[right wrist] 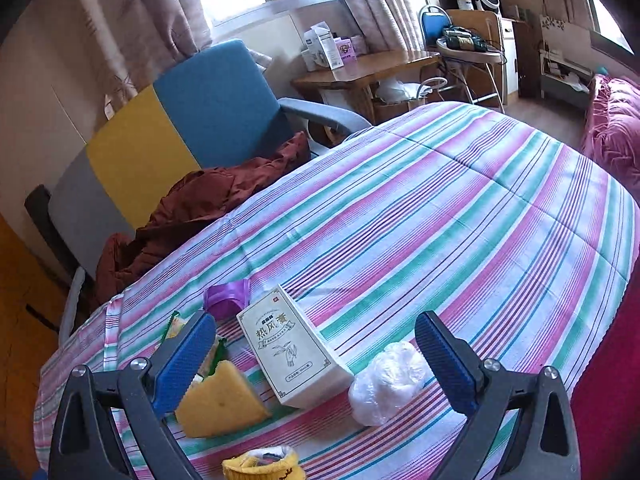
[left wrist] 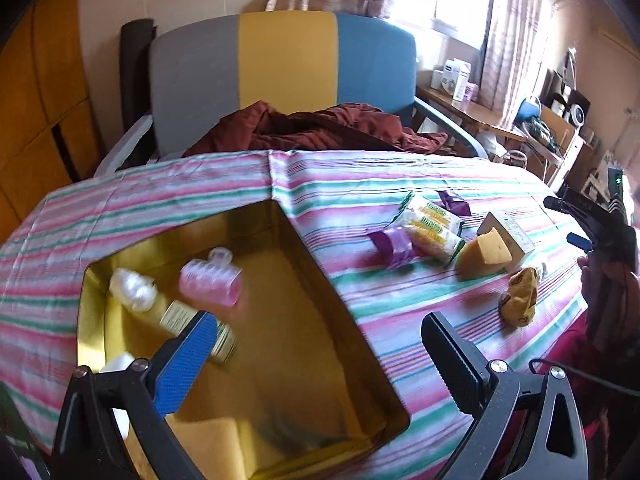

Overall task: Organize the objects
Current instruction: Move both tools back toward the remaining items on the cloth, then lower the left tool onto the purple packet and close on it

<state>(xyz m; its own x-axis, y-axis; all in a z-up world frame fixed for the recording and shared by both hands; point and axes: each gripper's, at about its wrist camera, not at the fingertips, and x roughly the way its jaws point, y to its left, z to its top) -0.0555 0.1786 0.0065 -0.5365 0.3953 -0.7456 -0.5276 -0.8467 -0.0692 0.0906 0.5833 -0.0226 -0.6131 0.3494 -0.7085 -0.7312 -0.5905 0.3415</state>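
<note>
A gold box (left wrist: 352, 332) sits on the striped bedspread (left wrist: 400, 304). Inside lie a pink hair roller (left wrist: 211, 282), a white-capped bottle (left wrist: 176, 312) and a yellow sponge (left wrist: 212, 440). My left gripper (left wrist: 316, 344) is open and empty above the box. On the bed lie a wedge sponge (left wrist: 482, 255), a cream carton (left wrist: 514, 232), a wafer pack (left wrist: 430, 229), purple ribbon (left wrist: 394, 245) and a yellow sock (left wrist: 520, 298). My right gripper (right wrist: 316, 344) is open, above the carton (right wrist: 296, 352), wedge sponge (right wrist: 220, 400), a white plastic bag (right wrist: 388, 380) and the sock (right wrist: 260, 464).
A grey, yellow and blue armchair (left wrist: 280, 68) with a rust-red garment (left wrist: 320, 128) stands against the bed's far edge. A wooden desk (right wrist: 360, 68) with boxes is under the window. A pink quilt (right wrist: 616, 128) lies at the right.
</note>
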